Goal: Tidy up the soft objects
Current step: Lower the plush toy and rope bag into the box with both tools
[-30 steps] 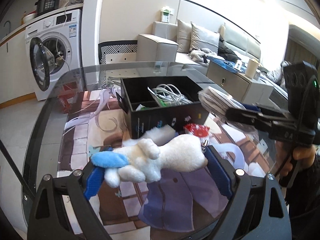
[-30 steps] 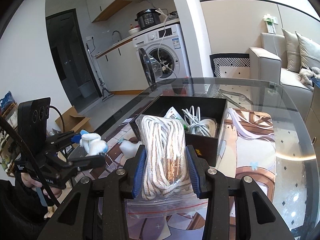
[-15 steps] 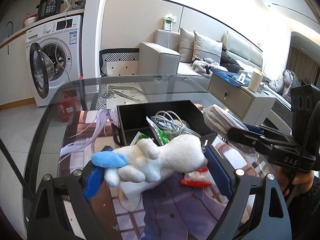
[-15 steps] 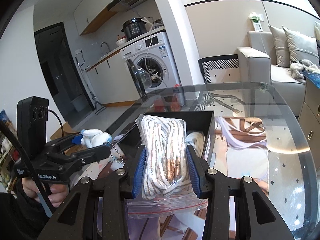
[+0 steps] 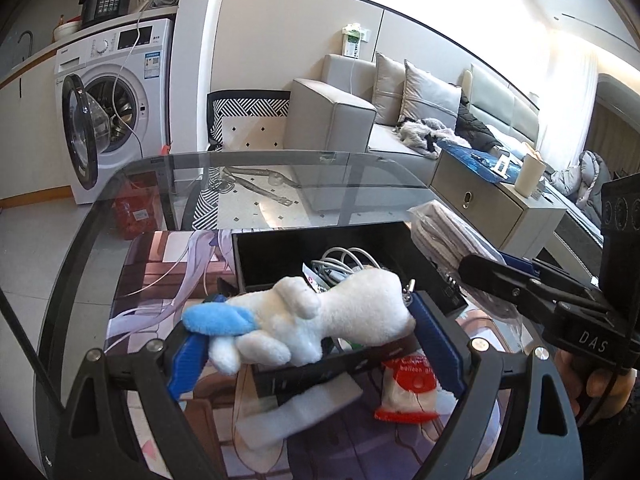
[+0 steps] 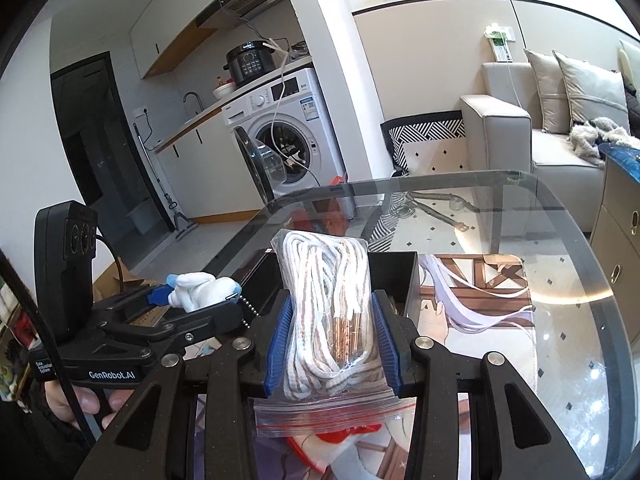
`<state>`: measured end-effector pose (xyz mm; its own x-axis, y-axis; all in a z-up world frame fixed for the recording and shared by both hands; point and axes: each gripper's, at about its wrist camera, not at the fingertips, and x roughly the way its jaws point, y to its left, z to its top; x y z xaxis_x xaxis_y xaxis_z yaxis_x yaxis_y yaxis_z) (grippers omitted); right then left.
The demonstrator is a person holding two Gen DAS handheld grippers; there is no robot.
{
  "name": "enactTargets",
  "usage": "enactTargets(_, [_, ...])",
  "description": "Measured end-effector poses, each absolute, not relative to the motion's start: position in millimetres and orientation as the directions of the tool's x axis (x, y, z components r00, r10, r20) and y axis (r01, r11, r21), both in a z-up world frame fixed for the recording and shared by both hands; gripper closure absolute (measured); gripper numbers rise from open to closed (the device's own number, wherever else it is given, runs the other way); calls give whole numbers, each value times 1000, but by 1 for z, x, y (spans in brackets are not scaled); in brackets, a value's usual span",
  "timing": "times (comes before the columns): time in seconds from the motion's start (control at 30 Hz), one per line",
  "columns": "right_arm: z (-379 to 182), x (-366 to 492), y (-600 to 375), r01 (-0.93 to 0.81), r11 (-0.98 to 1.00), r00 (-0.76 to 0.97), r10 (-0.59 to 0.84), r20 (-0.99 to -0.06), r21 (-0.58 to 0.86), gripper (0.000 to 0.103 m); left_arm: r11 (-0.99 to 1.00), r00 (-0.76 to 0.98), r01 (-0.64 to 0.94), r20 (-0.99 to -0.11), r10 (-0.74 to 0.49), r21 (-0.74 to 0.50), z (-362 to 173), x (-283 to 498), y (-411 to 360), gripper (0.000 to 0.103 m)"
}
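Glass table [image 5: 100, 264] with black box [image 5: 280, 248] at 12 o'clock. Left gripper [image 5: 312, 334] clamped on plush toy [image 5: 320, 316] above the box; right gripper [image 6: 331, 336] clamped on bagged rope [image 6: 326, 292]. Risk: toy's dangling chain snagging cables, or bag slipping from slick plastic.

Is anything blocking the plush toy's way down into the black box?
Nothing visible blocks it. The left gripper holds the plush above the box's open top; white cables already lie inside, and the right gripper's rope bag hangs alongside.
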<state>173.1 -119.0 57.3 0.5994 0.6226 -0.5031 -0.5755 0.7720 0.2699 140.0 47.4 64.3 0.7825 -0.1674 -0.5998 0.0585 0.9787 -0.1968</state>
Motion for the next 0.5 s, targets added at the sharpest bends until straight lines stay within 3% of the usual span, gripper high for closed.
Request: enactTargets(0.5, [42,212,-106,-566,772,568,620,-542,290,63,983,764,82,-623,-168,-165,51,162,37,12])
